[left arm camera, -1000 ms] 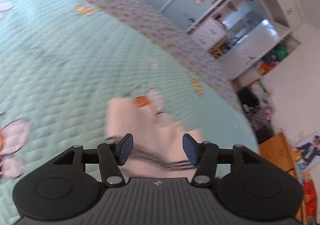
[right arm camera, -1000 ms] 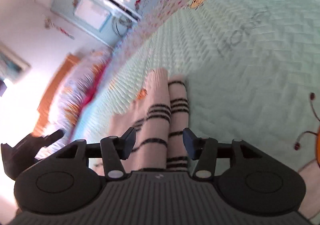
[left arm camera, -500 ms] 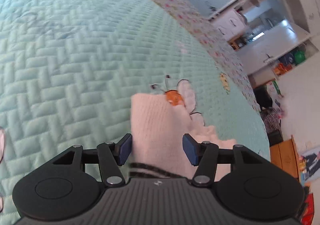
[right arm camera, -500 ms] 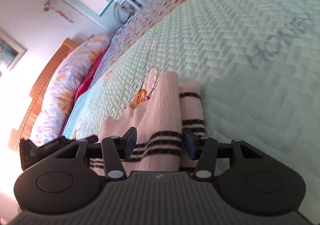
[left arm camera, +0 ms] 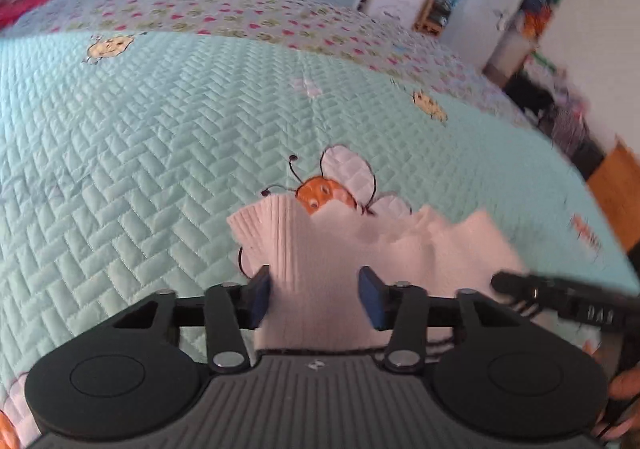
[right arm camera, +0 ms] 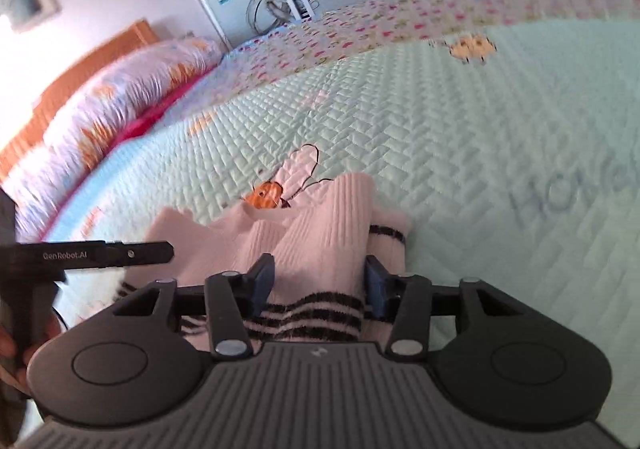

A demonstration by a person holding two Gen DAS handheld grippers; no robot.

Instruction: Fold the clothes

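A pale pink ribbed knit garment point(left arm camera: 320, 249) with black stripes near its hem lies bunched on the mint quilted bedspread point(left arm camera: 160, 129). My left gripper point(left arm camera: 314, 297) hangs open over it, with a fold of knit rising between the blue pads point(left arm camera: 260, 291). In the right wrist view the same garment point(right arm camera: 332, 225) shows two rolled folds and black stripes. My right gripper point(right arm camera: 319, 281) is open too, astride one fold. Each gripper shows in the other's view: the right one point(left arm camera: 560, 299) at the right edge, the left one point(right arm camera: 108, 252) at the left.
A bee motif point(left arm camera: 320, 191) is printed on the quilt just beyond the garment. A floral pillow point(right arm camera: 120, 89) and a wooden headboard point(right arm camera: 80, 69) sit at the bed's far left. Cabinets and cluttered shelves point(left arm camera: 520, 9) stand beyond the bed. A hand point(left arm camera: 624, 389) holds the right gripper.
Both views have swung round to level and come closer over the garment. The fingers keep the same wide gap. The other gripper has come into each view.
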